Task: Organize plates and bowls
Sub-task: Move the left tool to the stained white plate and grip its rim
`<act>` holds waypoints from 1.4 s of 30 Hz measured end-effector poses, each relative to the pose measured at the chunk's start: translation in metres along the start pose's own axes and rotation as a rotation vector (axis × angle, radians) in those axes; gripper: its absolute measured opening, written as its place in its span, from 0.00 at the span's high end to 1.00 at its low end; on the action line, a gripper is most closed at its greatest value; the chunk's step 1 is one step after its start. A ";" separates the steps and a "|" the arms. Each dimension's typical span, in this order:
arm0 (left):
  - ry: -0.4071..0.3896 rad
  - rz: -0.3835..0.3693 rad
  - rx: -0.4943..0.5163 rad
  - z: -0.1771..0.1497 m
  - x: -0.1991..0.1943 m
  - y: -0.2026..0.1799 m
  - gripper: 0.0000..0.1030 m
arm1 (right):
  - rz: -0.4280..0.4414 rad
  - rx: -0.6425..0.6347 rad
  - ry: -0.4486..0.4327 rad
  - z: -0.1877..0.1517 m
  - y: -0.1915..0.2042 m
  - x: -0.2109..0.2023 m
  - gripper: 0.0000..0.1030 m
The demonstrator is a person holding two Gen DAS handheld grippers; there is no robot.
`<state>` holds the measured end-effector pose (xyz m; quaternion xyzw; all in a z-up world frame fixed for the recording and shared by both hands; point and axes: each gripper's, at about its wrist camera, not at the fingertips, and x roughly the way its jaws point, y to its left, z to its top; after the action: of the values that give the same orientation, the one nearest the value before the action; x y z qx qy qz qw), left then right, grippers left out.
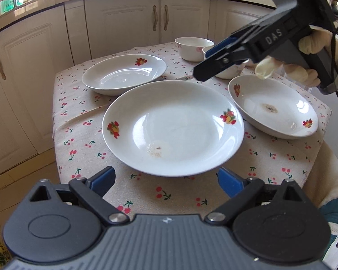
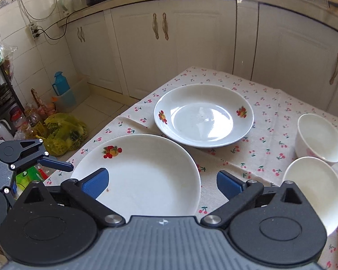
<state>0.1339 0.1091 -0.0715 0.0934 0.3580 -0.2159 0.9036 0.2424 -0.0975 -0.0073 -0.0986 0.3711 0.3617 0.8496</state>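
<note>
Three white plates with fruit prints lie on the cherry tablecloth (image 1: 78, 135): a large one (image 1: 173, 128) in the middle, one at the far left (image 1: 124, 74), and a stained one (image 1: 272, 108) on the right. Two white bowls (image 1: 195, 48) (image 1: 227, 72) stand behind them. My left gripper (image 1: 166, 182) is open, just short of the large plate's near rim, with nothing between its fingers. My right gripper (image 2: 162, 184) is also open and empty, above the near plate (image 2: 142, 173). The far plate (image 2: 204, 115) and both bowls (image 2: 320, 139) (image 2: 313, 191) lie beyond it. From the left wrist, the right gripper (image 1: 207, 63) hangs in front of the bowls.
Cream kitchen cabinets (image 1: 124, 22) wrap around the small table on the far side. To the table's left, the floor holds a yellow bag (image 2: 65, 135), a blue thermos (image 2: 60, 83) and other clutter. A gloved hand (image 1: 304, 45) holds the right gripper.
</note>
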 end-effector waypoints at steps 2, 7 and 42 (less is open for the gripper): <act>-0.012 0.009 -0.019 0.000 -0.009 -0.002 0.05 | -0.024 -0.007 -0.026 -0.007 0.004 -0.018 0.00; -0.047 0.051 -0.047 0.000 -0.027 -0.017 0.03 | -0.094 -0.028 -0.071 -0.036 0.015 -0.059 0.00; -0.099 -0.006 -0.064 0.041 -0.006 -0.107 0.02 | -0.274 0.038 -0.052 -0.200 0.002 -0.106 0.00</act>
<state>0.1062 0.0021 -0.0393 0.0523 0.3198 -0.2113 0.9221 0.0802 -0.2405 -0.0738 -0.1227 0.3388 0.2378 0.9020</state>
